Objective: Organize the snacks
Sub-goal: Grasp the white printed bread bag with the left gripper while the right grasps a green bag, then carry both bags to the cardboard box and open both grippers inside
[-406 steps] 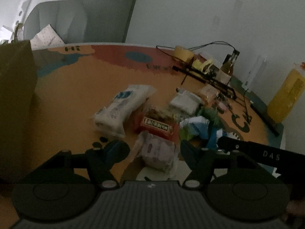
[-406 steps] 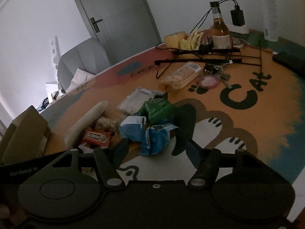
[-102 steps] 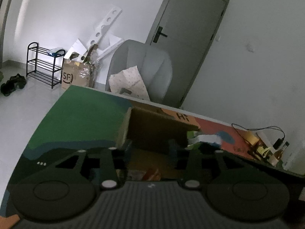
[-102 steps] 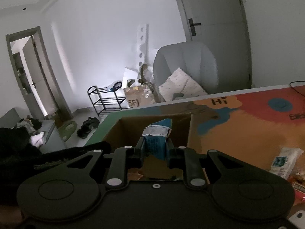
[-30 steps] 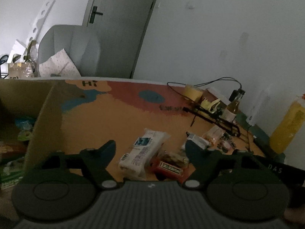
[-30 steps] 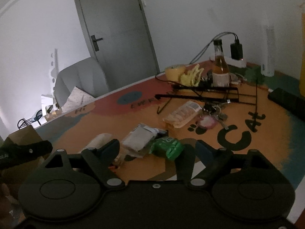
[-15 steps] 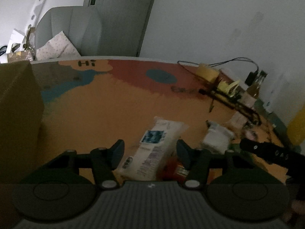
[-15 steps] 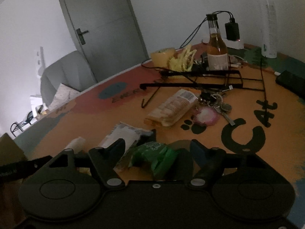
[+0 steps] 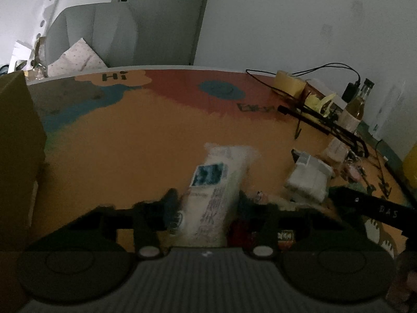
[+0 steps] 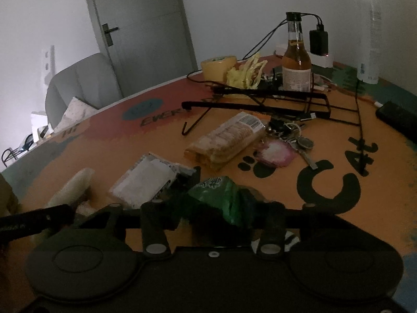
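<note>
Both jaws have just been closing: left hand-held gripper pinches the long white packet, right hand-held gripper the crinkly green bag, both light, soft, crushable, best held mid-body.

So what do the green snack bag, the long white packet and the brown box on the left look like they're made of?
Crinkled green snack bag: thin glossy plastic film, judging by creases and sheen. Long white printed packet: soft, matte-looking plastic wrap, probably; the blur leaves the finish open. Brown box: dull, flat-sided cardboard, by its colour and straight edge.
</note>
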Demonstrator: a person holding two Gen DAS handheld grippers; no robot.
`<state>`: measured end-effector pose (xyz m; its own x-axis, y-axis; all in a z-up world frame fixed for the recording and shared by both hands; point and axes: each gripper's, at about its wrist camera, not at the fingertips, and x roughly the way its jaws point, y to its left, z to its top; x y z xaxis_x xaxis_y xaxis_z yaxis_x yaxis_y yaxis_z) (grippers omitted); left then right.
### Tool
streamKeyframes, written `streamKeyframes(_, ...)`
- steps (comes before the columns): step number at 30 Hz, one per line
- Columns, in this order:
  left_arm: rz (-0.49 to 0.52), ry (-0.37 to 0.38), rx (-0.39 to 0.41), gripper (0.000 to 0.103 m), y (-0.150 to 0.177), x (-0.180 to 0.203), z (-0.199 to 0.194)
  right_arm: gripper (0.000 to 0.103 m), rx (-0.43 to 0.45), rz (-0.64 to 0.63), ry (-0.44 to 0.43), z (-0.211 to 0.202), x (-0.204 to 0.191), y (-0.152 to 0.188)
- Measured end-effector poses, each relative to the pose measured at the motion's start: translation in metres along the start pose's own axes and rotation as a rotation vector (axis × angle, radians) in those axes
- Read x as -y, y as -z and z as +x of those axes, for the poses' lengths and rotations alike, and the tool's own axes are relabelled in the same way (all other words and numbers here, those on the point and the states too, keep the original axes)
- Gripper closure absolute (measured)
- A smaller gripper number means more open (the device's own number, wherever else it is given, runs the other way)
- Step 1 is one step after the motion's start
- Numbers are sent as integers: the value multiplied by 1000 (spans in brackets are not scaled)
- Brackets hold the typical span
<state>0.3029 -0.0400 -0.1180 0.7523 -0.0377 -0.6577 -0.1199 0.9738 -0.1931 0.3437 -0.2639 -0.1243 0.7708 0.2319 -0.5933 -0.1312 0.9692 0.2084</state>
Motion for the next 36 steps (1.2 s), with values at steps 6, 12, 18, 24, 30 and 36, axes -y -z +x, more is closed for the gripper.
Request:
streamKeyframes(6,-8,13,7,77,3,-2,-11,65,30,12,-40,-13,1,4)
streamKeyframes(12,-18,33,40,78,5,-1,-32,66,83,-13,-73,-34,-10,-1)
streamKeyframes(18,-25,47,87,79,4,-2,-61,66,109,-11,-137,-50,-28,-3)
streamKeyframes(24,-42,35,138,79,1,-11,-94,66,132,-30,-215,-64,-55,-3)
streamKeyframes(30,-64,10,191,79,-2,-27,-125,66,162,-75,-277,-79,-86,-4)
streamKeyframes(36,-78,-18,235,79,-6,-46,-153,66,169,-115,-333,-90,-118,-4)
